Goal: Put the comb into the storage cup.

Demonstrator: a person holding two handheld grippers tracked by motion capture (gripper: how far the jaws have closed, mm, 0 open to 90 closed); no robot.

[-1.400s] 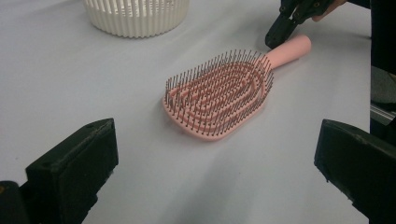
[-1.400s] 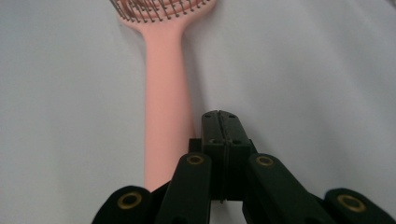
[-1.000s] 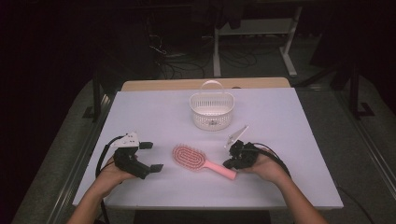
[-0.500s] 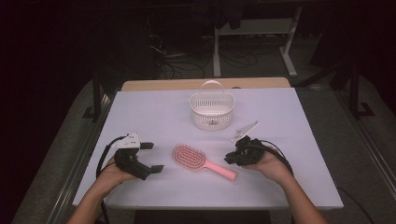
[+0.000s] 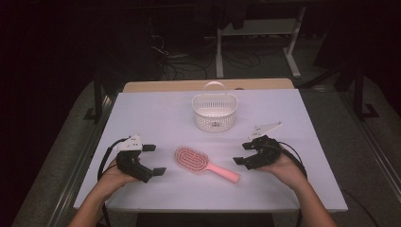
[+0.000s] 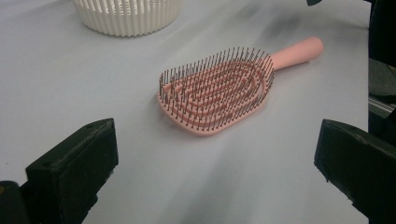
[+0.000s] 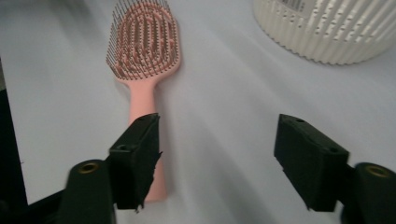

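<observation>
- The pink hairbrush (image 5: pixel 204 164) lies flat on the white surface (image 5: pixel 156 113), bristles up, near the front edge, between the two hands; its handle points to the right.
- The right claw (image 5: pixel 244 153) has just been opening; its jaws stand wide with nothing between them, just right of the handle end, not touching it.
- The left claw (image 5: pixel 155 159) is wide and empty, left of the brush head.
- The white basket (image 5: pixel 214 112) stands farther back, apart.

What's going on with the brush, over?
Both grippers open, left, right; right's jaws just opened. Brush flat on table, bristles up, untouched. Basket behind; nothing blocking.
</observation>
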